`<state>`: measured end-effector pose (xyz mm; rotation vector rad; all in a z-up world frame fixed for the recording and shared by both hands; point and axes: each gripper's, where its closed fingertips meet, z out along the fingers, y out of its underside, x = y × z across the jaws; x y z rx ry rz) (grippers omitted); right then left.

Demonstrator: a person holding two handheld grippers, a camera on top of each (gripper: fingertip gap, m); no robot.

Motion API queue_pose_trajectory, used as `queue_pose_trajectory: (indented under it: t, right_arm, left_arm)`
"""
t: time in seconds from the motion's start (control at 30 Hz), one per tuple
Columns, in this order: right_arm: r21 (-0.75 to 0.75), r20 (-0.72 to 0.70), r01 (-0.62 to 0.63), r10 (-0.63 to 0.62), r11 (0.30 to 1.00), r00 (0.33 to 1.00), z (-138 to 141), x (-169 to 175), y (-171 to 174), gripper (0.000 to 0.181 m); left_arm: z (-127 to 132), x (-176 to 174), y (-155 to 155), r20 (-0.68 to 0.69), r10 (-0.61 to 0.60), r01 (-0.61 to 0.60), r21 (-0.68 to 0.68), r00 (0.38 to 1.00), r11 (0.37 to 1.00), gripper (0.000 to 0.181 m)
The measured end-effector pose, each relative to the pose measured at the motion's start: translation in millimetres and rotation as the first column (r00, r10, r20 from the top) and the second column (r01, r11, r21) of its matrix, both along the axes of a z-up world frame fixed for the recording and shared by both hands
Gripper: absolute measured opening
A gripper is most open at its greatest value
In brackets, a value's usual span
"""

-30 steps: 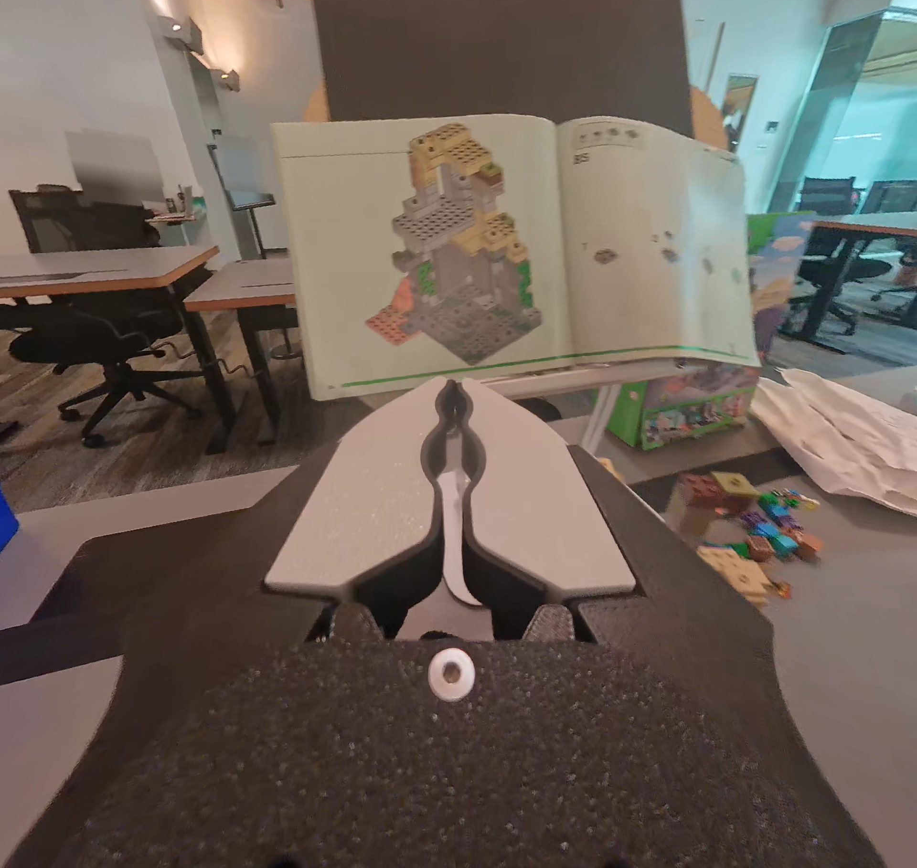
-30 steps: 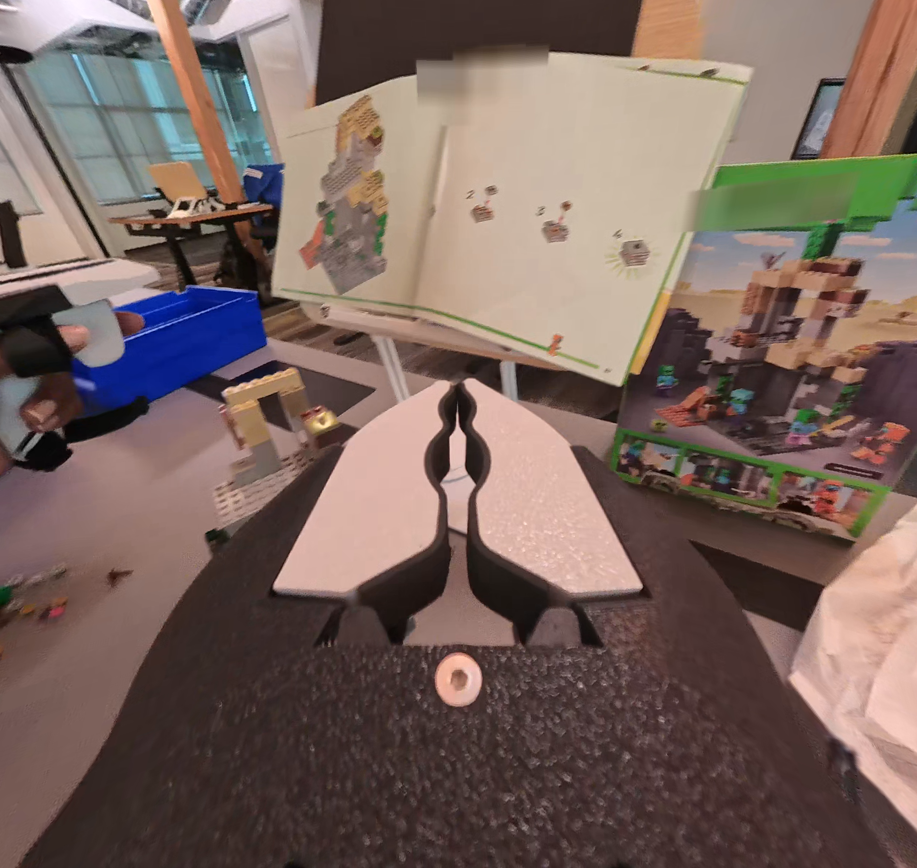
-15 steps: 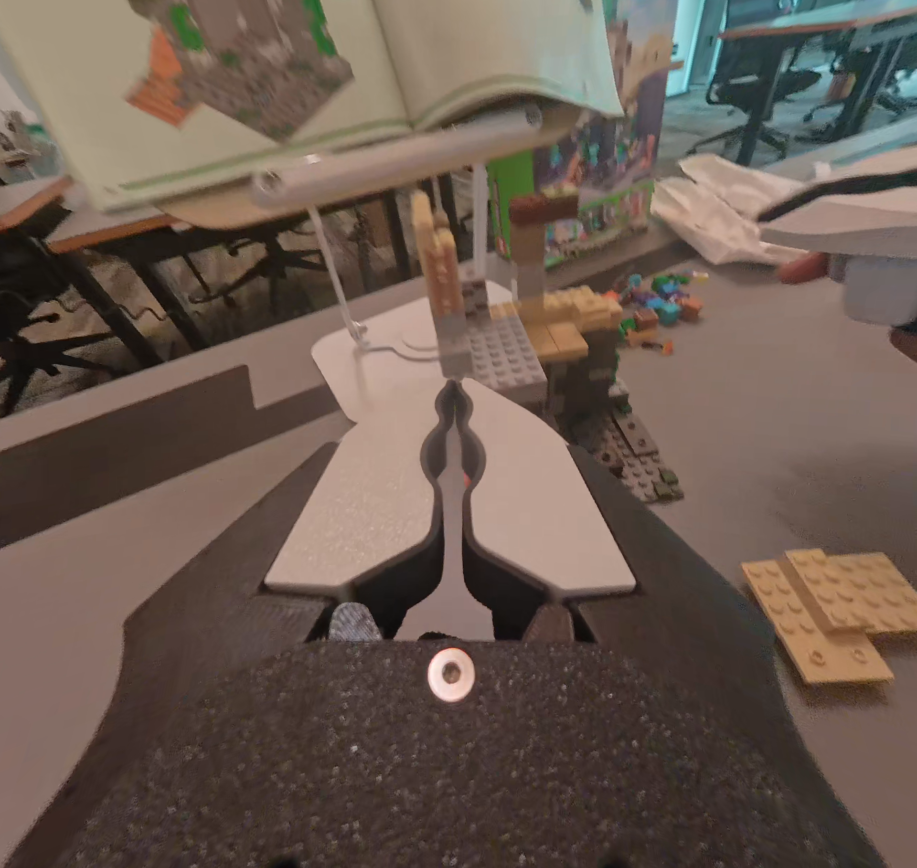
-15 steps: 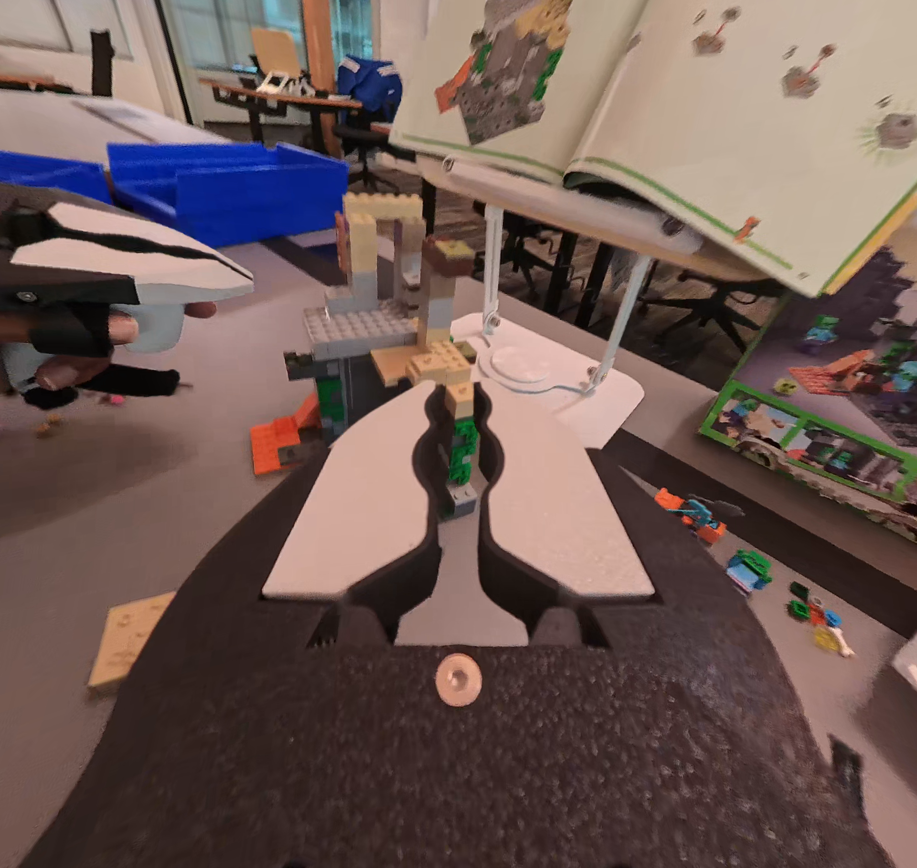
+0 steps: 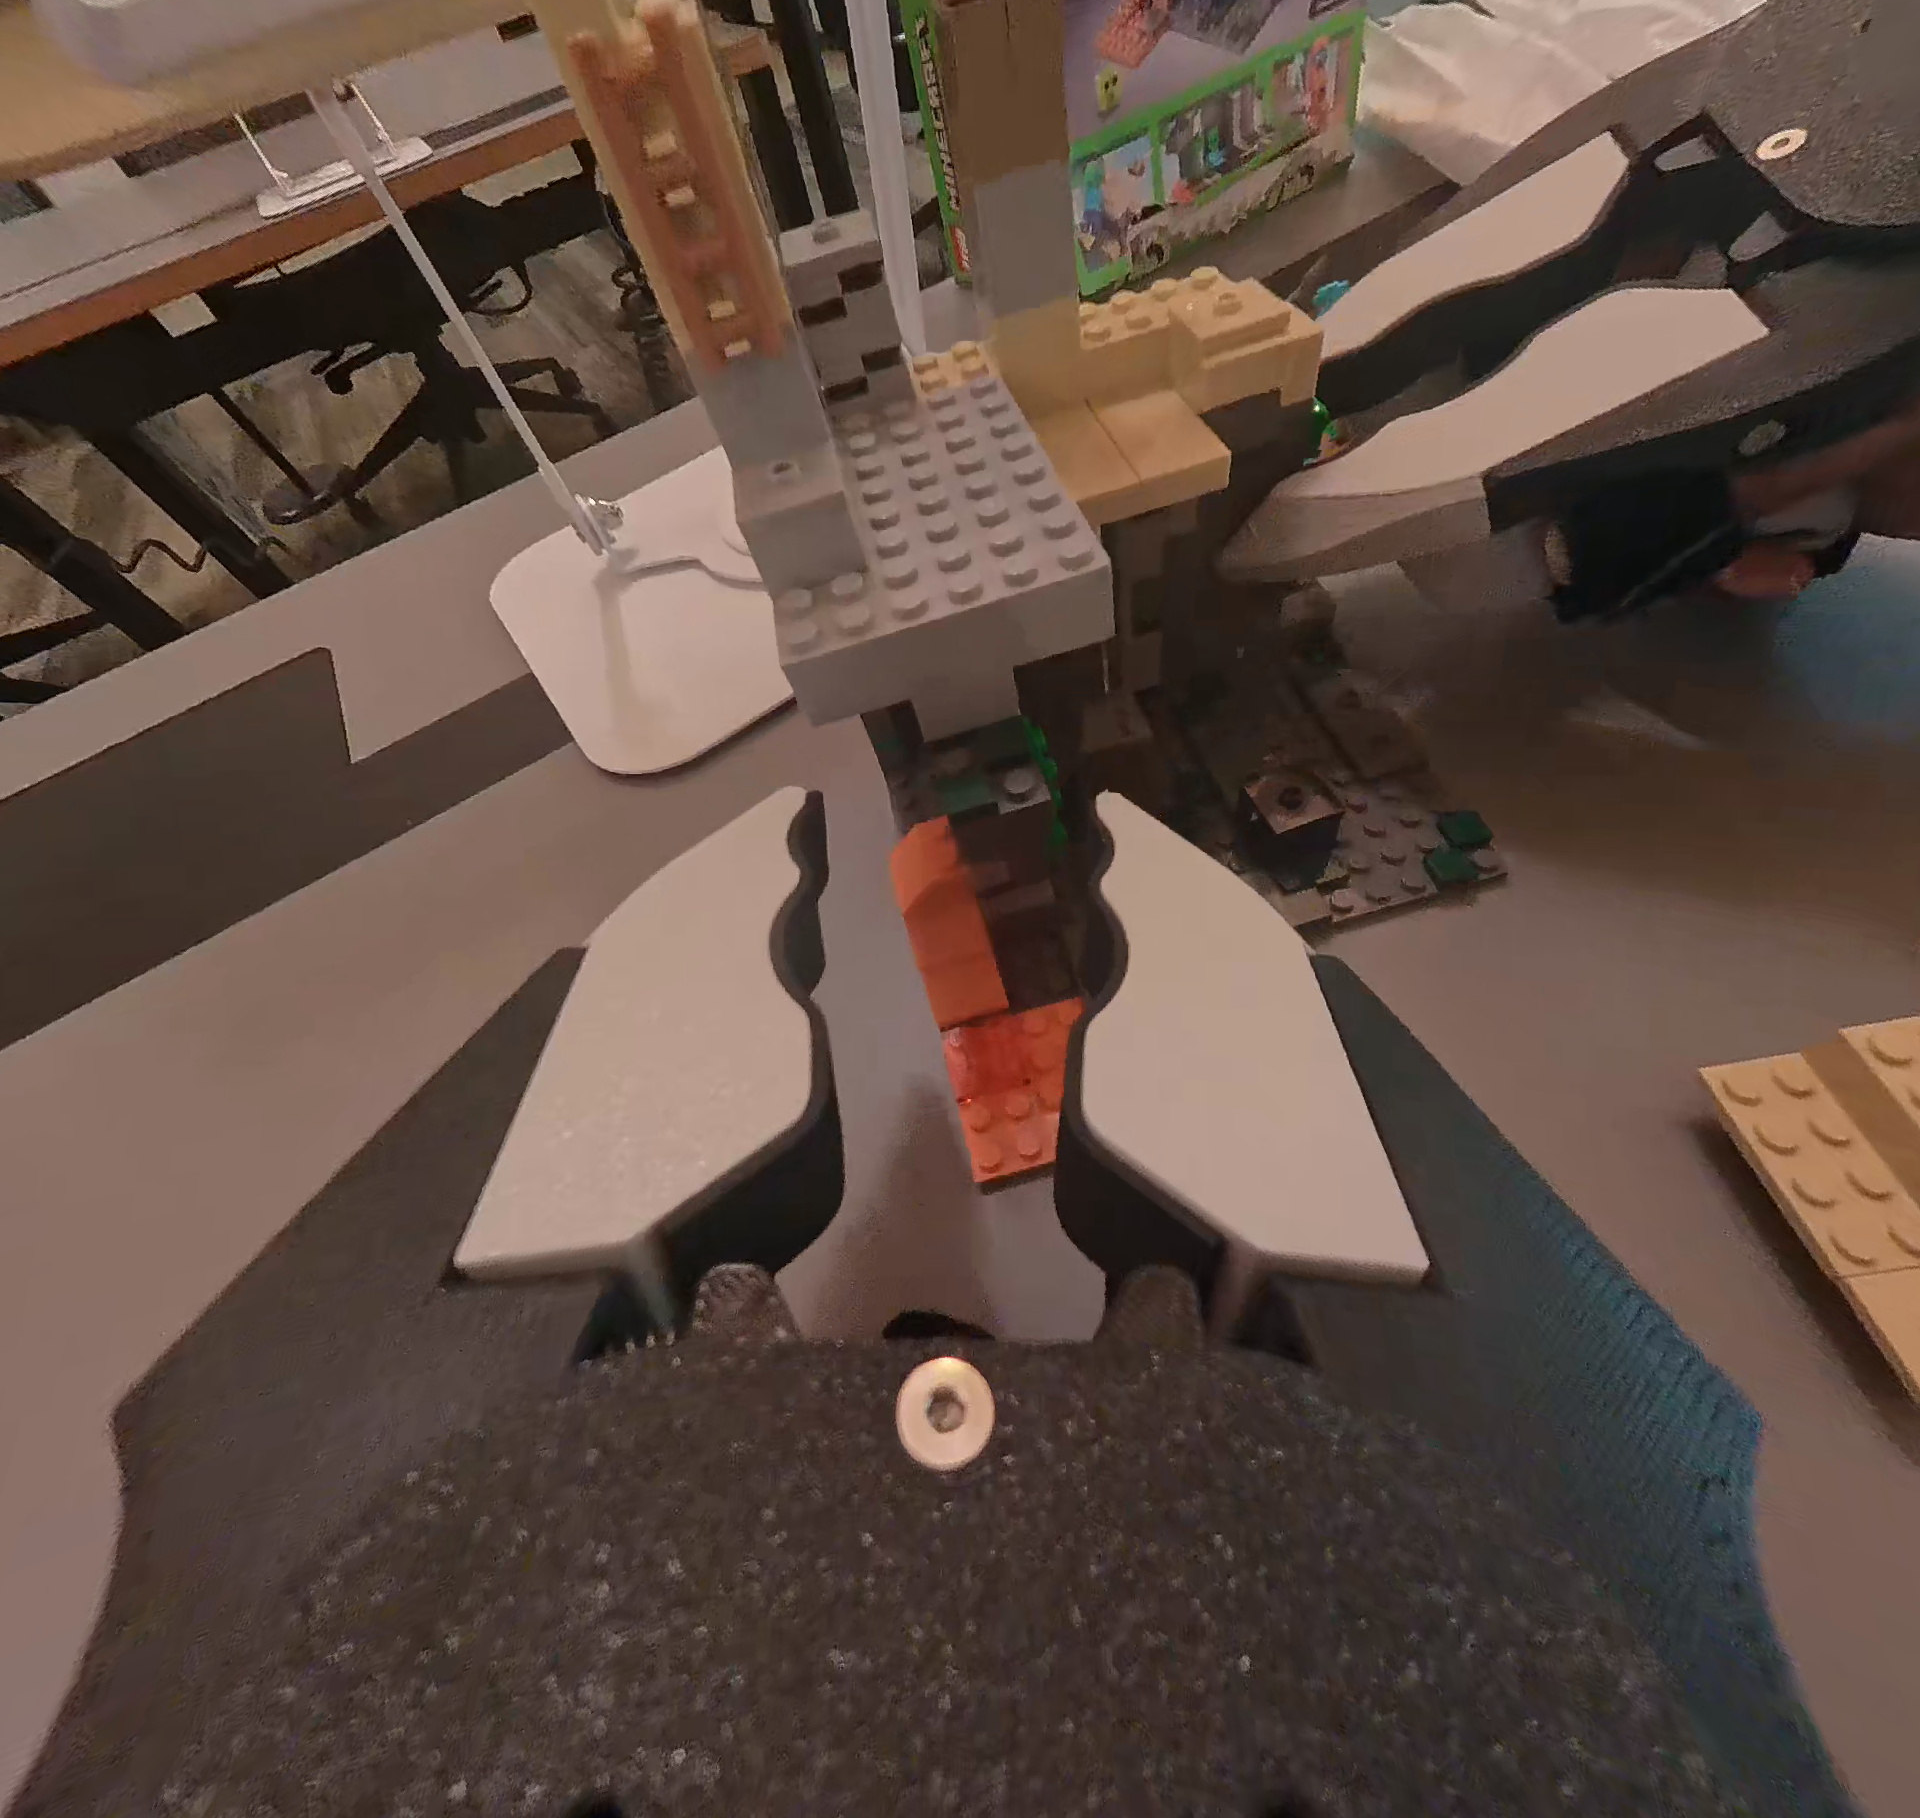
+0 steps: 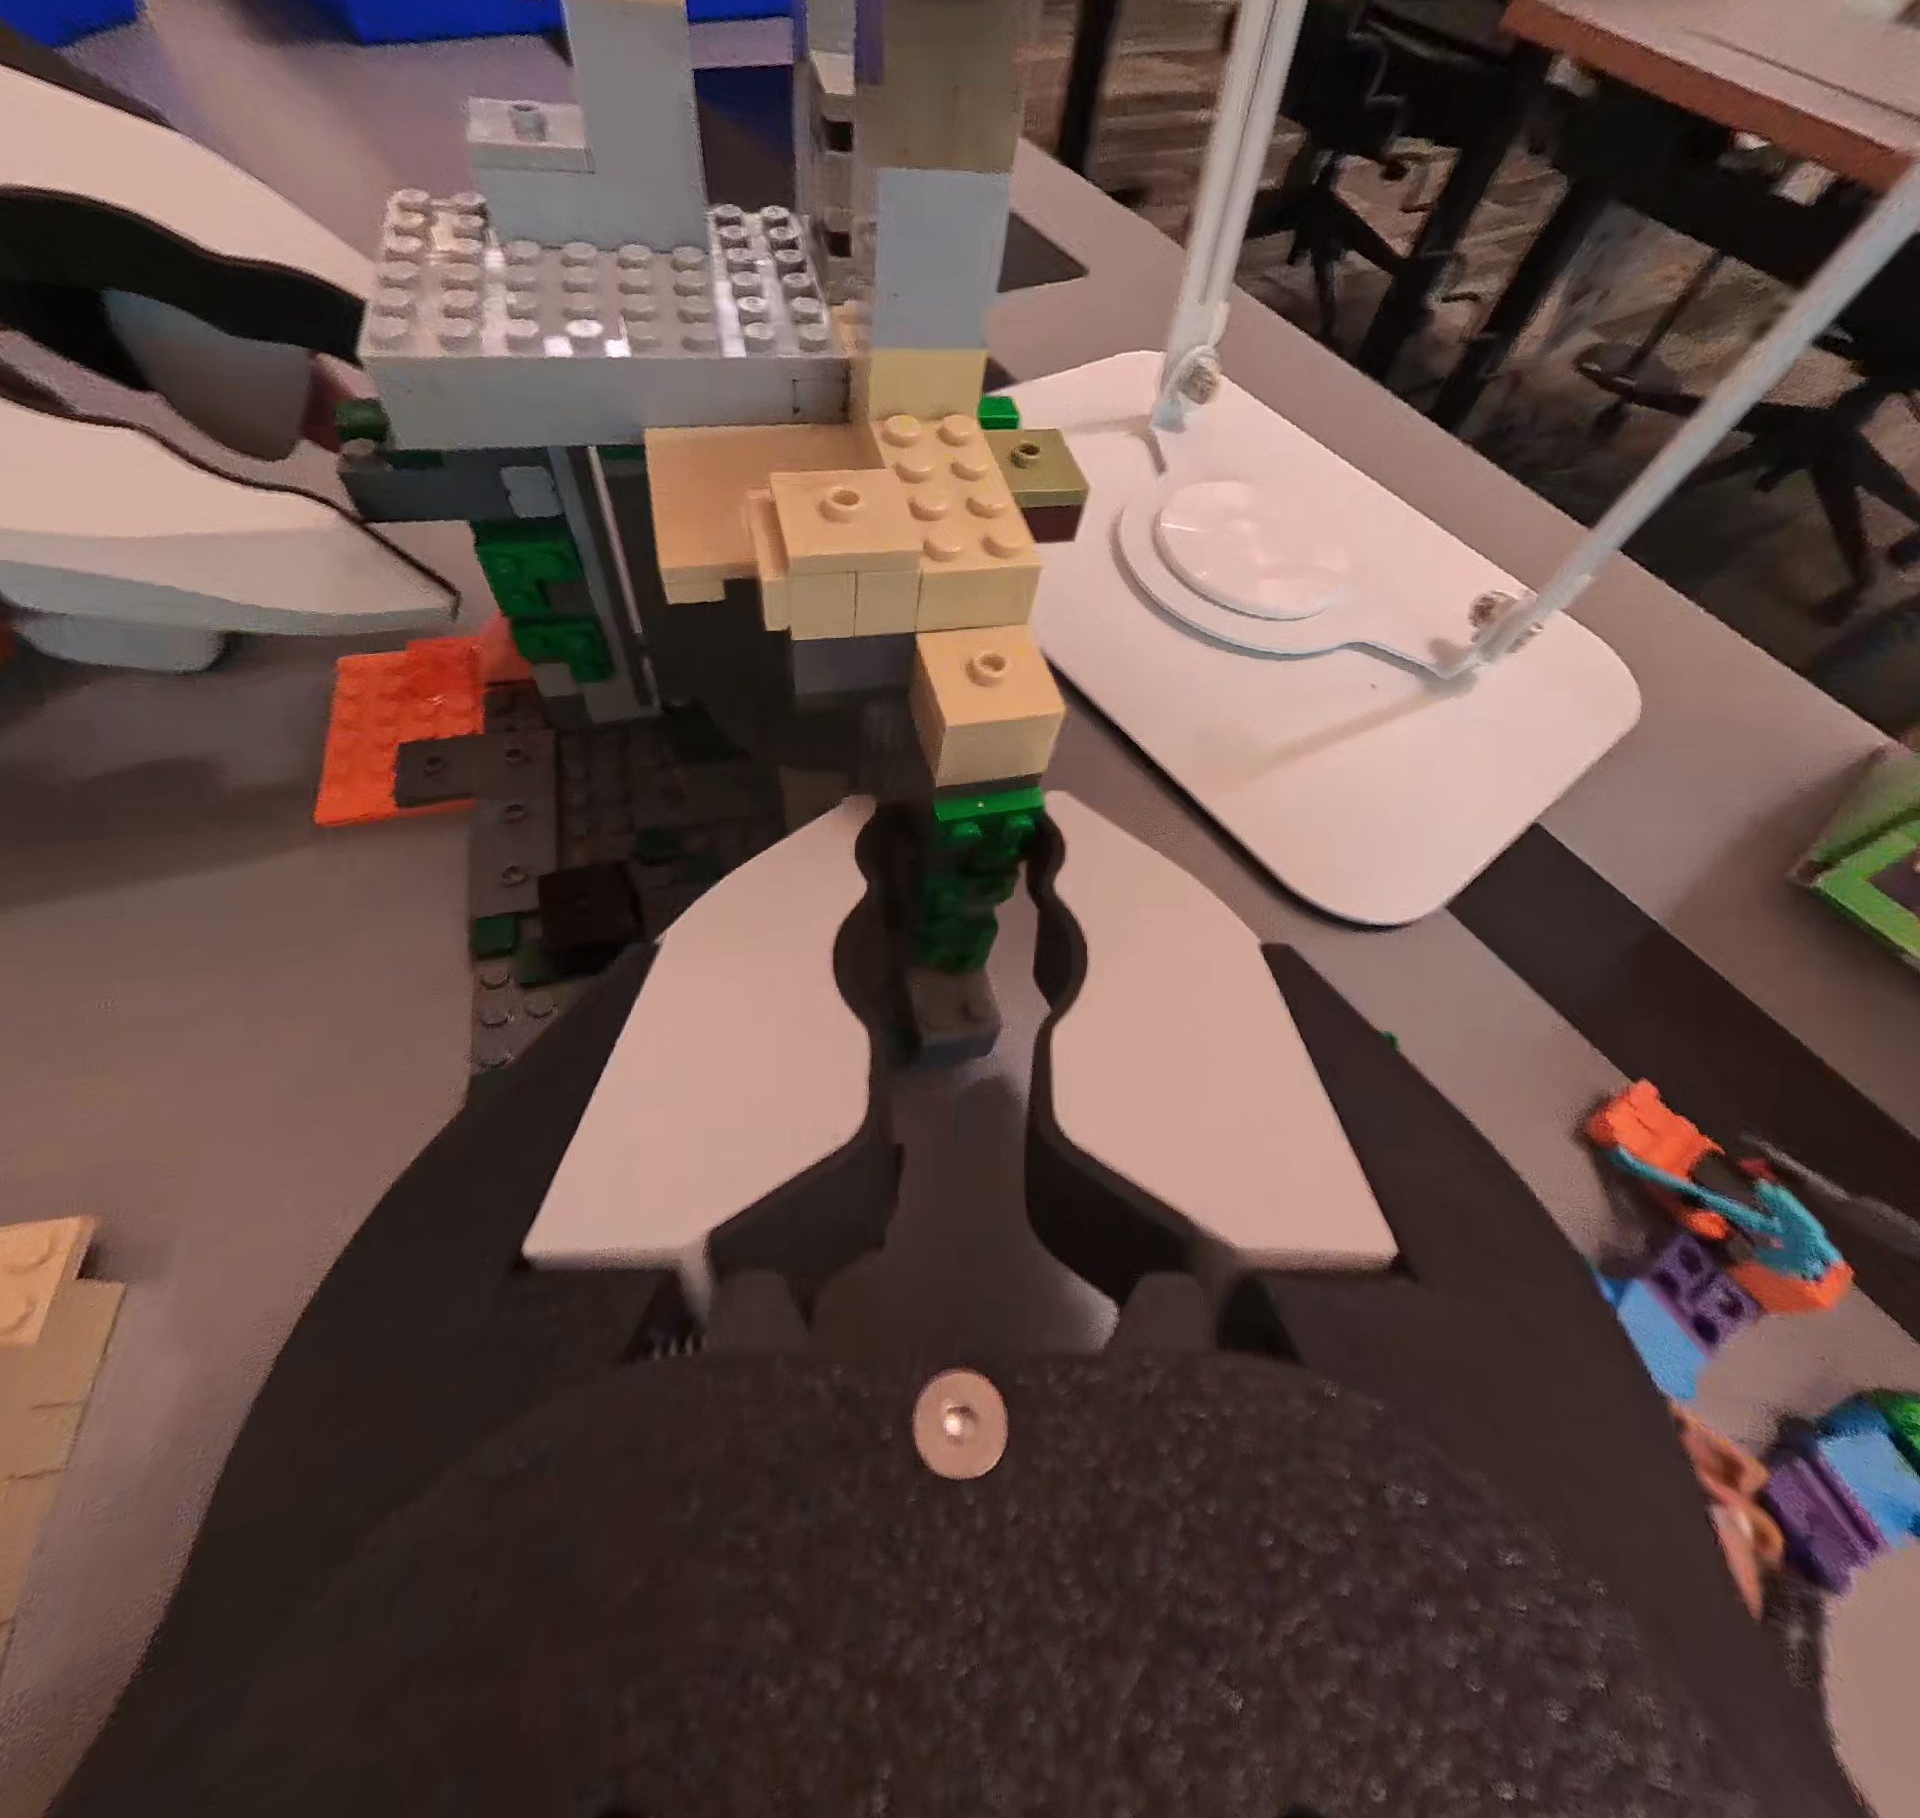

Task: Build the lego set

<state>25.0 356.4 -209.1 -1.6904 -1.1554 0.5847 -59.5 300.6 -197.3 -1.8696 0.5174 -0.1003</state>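
Left wrist view: the left tongs (image 5: 951, 812) stand open astride the orange foot of the lego build (image 5: 935, 542) at frame centre; closing askew could pop that plate off.

Right wrist view: the right tongs (image 6: 951, 823) gape around its green column (image 6: 961, 895), possibly touching; a shove could topple the tower on the counter (image 6: 208, 989).

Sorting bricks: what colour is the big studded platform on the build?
Light grey platform, clearest in the left wrist view.

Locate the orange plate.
The orange plate lies on the table at the build's base: left side in the right wrist view, between the left gripper's fingers.
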Motion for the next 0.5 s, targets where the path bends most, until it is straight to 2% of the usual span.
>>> queue_pose_trajectory:
  t: [0.17, 0.33, 0.5]
  right_arm:
    - [-0.04, 0.046, 0.158, -0.157, 0.987, 0.987, -1, 11, -22, 0.02]
    - [-0.049, 0.075, 0.142, -0.138, 0.989, 0.987, -2, 15, -64, 0.022]
    - [-0.015, 0.076, 0.134, -0.132, 0.991, 0.988, 0, 19, -70, 0.021]
  left_arm:
    - [-1, -4, -3, 0.007, 0.004, -0.004, -0.003, 1.0, 1.0, 0.044]
    - [-3, 1, -6, -0.011, -0.023, 0.023, -0.004, 1.0, 1.0, 0.041]
    - [-9, 3, -6, -0.03, -0.04, 0.039, -0.035, 0.999, 0.999, 0.039]
